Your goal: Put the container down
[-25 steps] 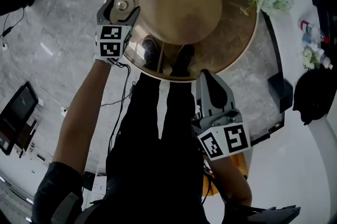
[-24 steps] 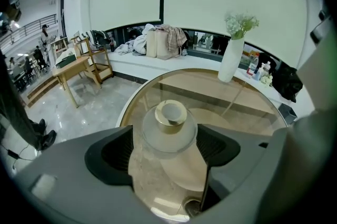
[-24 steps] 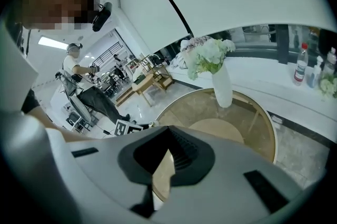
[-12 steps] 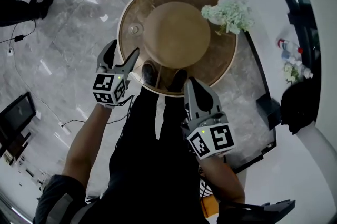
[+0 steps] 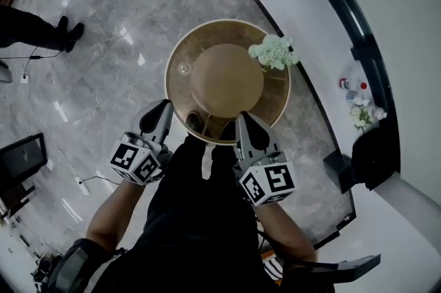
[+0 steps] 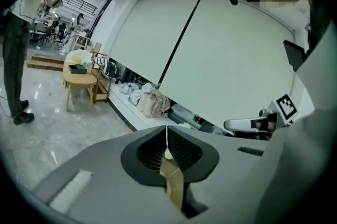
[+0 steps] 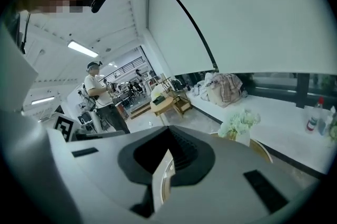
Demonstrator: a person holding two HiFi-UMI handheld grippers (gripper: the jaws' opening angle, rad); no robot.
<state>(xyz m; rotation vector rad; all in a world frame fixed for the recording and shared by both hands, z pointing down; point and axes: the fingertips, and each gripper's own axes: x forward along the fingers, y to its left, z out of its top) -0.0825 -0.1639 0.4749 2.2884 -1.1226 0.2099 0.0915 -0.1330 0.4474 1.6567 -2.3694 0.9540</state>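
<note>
Marble floor [image 5: 103,43]: grey and glossy, filling the left half of the head view below me.
Bench [image 5: 274,104]: round, brass-coloured, at the centre of the frame just above both my tools.
Dome [image 5: 226,81]: tan, raised, in the middle of the bench.
Right tool [image 5: 247,127]: mine, lower centre at the bench's near edge; jaws narrow, pressed together on nothing.
Left tool [image 5: 156,120]: mine, left of centre over the floor beside the bench; jaws closing, pads meeting, nothing between them.
Flowers [image 5: 273,52]: pale bunch on the bench's upper right.
Container [image 5: 184,68]: small, clear, standing on the bench's upper-left ring, apart from both tools.
</note>
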